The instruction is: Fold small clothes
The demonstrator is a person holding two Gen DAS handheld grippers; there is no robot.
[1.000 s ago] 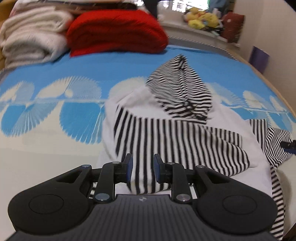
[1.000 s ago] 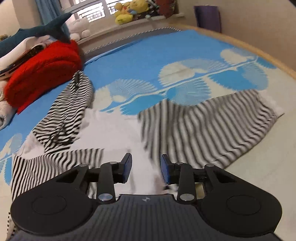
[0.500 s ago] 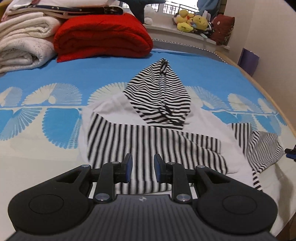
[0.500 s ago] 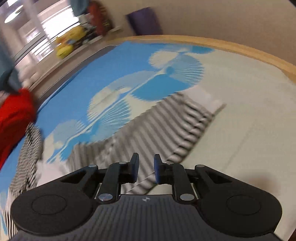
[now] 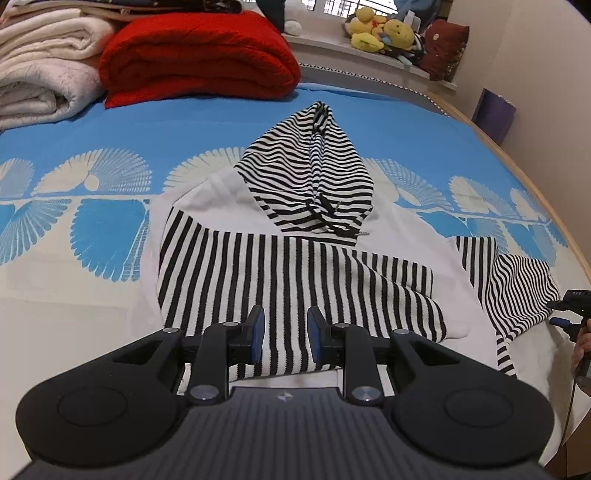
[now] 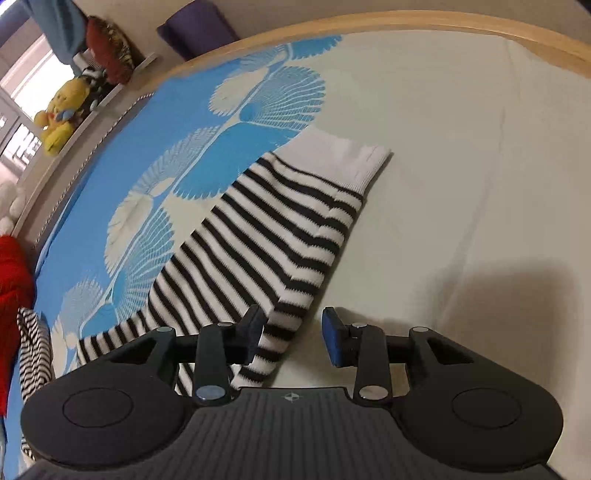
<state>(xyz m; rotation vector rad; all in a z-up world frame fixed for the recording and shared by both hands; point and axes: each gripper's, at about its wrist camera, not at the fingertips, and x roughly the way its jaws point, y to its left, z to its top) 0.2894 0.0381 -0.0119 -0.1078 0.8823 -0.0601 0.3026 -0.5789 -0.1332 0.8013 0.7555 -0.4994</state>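
Observation:
A black-and-white striped hoodie (image 5: 295, 273) lies flat on the bed, hood (image 5: 314, 173) pointing away, one sleeve folded across its body. My left gripper (image 5: 284, 334) is open and empty, just above the hoodie's near hem. The other sleeve (image 6: 266, 236) stretches out to the right, with its white cuff (image 6: 343, 155) at the far end. My right gripper (image 6: 293, 332) is open over this sleeve's near edge, holding nothing; it also shows at the right edge of the left wrist view (image 5: 572, 310).
The bed cover (image 5: 110, 155) is blue and cream with fan patterns. A red blanket (image 5: 195, 59) and white folded blankets (image 5: 40, 70) lie at the far left. Plush toys (image 5: 384, 33) sit on the sill. The wooden bed edge (image 6: 406, 27) curves along the right.
My left gripper has drawn back from the hoodie. My right gripper has swung right along the outstretched sleeve toward its cuff, narrowed its jaws midway, and opened wider again.

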